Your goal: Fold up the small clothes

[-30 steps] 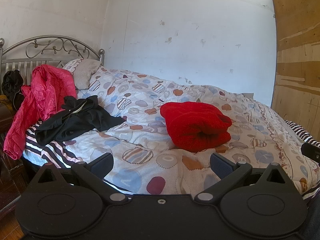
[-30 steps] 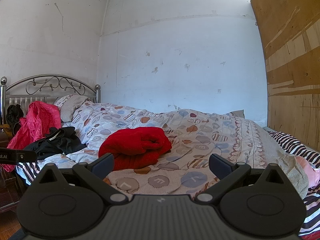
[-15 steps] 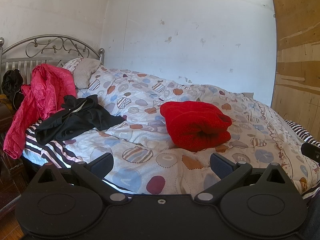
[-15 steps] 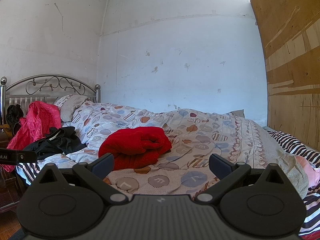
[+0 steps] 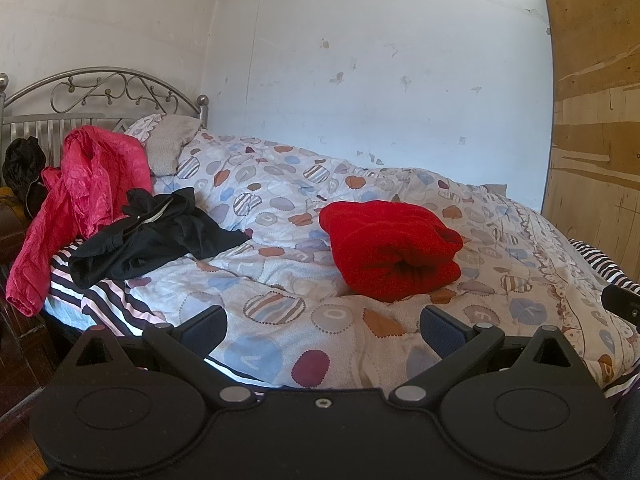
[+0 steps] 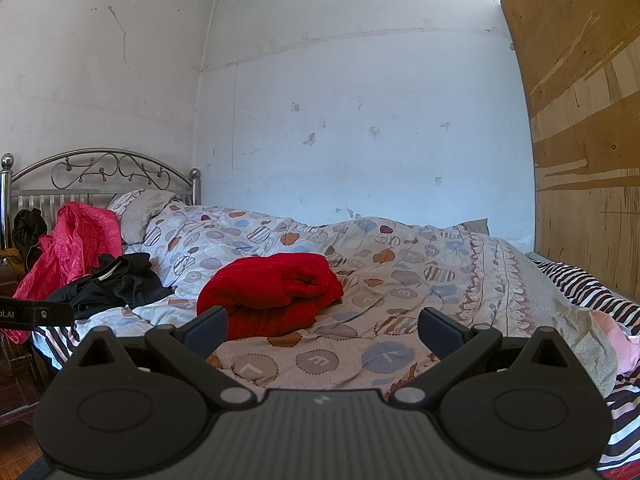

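Observation:
A folded red garment (image 5: 392, 256) lies in the middle of the bed on the patterned quilt (image 5: 276, 248); it also shows in the right wrist view (image 6: 272, 292). A crumpled black garment (image 5: 152, 240) lies to its left, also seen from the right wrist (image 6: 116, 286). A pink jacket (image 5: 76, 192) hangs over the bed's left end, and shows in the right wrist view (image 6: 68, 248). My left gripper (image 5: 322, 326) is open and empty, held short of the bed's near edge. My right gripper (image 6: 322, 326) is open and empty, also short of the bed.
A metal headboard (image 5: 104, 92) stands at the left with a grey pillow (image 5: 168, 144). A plywood wall (image 6: 588, 168) bounds the right side. A striped sheet (image 6: 584, 284) shows at the bed's right. The right gripper's tip (image 5: 620, 304) shows at the left view's right edge.

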`<action>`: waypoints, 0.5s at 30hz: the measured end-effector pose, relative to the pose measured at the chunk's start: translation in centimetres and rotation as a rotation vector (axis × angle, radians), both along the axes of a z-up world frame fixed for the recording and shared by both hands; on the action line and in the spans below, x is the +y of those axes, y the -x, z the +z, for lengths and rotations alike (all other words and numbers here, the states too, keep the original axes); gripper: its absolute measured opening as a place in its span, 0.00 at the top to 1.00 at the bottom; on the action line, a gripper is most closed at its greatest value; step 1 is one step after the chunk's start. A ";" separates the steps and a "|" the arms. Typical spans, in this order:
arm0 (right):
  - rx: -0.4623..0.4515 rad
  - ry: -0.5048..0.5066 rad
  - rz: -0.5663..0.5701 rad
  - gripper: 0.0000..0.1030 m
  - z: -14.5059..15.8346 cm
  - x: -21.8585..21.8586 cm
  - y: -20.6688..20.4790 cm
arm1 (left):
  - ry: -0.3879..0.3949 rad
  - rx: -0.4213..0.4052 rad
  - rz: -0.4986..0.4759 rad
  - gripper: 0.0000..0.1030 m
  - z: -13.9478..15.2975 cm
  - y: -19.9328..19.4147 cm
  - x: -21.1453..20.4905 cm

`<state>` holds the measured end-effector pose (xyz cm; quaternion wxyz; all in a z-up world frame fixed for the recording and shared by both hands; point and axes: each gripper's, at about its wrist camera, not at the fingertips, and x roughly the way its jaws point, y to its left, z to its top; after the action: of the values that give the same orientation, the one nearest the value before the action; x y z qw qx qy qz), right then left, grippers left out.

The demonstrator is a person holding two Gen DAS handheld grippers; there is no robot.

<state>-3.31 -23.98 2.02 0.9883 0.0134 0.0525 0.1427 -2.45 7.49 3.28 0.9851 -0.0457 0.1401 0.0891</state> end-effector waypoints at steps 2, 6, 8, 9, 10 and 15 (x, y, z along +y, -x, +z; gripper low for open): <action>0.000 0.000 0.000 0.00 0.0 0.0 0.0 | 0.000 0.000 0.000 0.01 0.1 -0.1 0.0; 0.000 0.001 0.000 0.00 0.0 0.0 0.0 | 0.002 0.002 0.000 0.01 0.0 -0.1 0.0; 0.000 0.001 0.001 0.00 0.0 0.0 0.0 | 0.018 0.012 0.002 0.01 -0.1 0.0 0.0; 0.000 0.002 0.000 0.00 0.0 0.0 0.0 | 0.027 0.014 -0.002 0.01 -0.2 0.0 0.0; -0.001 0.002 0.000 0.00 0.0 0.0 0.0 | 0.038 0.015 -0.003 0.01 -0.3 0.2 0.1; 0.001 0.001 0.000 0.00 0.0 0.0 0.0 | 0.064 0.024 -0.003 0.01 -0.5 0.3 0.3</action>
<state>-3.32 -23.99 2.04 0.9882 0.0127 0.0530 0.1428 -2.73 7.77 2.77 0.9815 -0.0760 0.1547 0.0836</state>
